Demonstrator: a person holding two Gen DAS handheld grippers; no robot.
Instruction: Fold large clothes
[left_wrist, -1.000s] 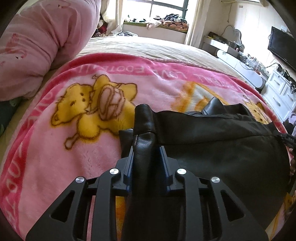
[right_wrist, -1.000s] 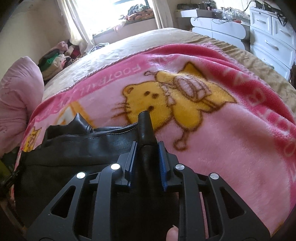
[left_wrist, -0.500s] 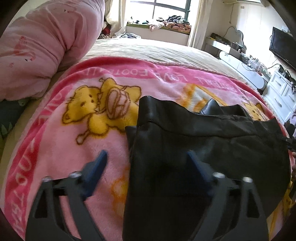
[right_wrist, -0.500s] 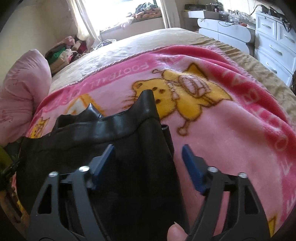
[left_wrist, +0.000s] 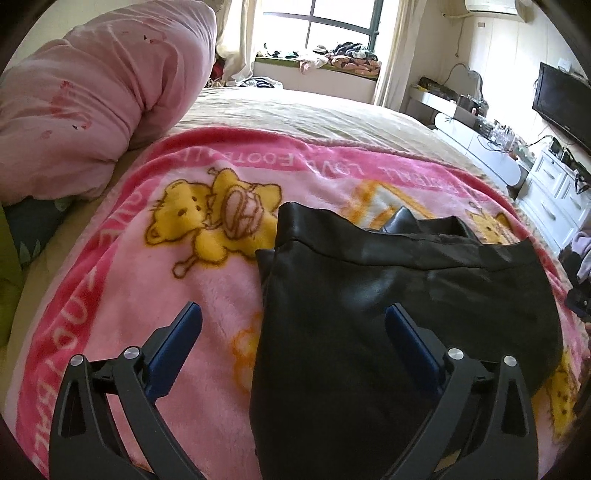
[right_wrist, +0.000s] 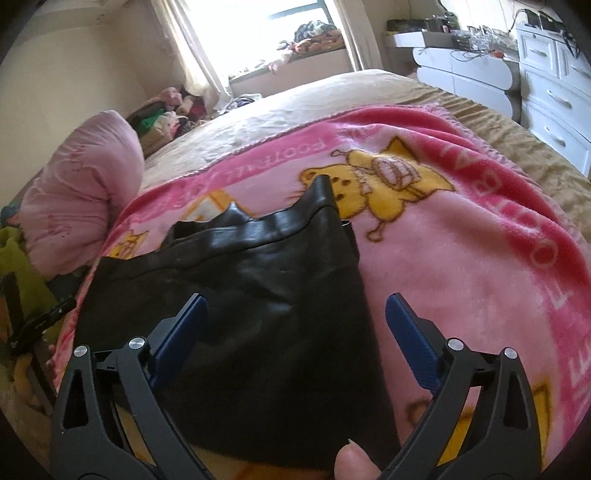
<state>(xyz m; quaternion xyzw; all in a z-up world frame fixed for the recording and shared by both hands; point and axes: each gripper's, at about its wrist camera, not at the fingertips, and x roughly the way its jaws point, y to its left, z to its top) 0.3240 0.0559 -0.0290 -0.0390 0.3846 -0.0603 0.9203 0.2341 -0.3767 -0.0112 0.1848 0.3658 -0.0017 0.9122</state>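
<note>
Bed (left_wrist: 314, 110) first: it fills both views, and you have a pink bear blanket (left_wrist: 147, 295) spread over it. On top of that lies the black leather garment (left_wrist: 388, 314), low and middle-right in the left view, low and middle-left in the right view. Your left hand-held gripper (left_wrist: 291, 332) is opening wide and grips nothing; the garment's edge lies between its jaws, let go. Your right hand-held gripper (right_wrist: 295, 317) is opening too, empty, over the garment's other corner. Careful: that top edge looks bumpy and stiff, so the fold could spring open or slide on the fluffy blanket.
</note>
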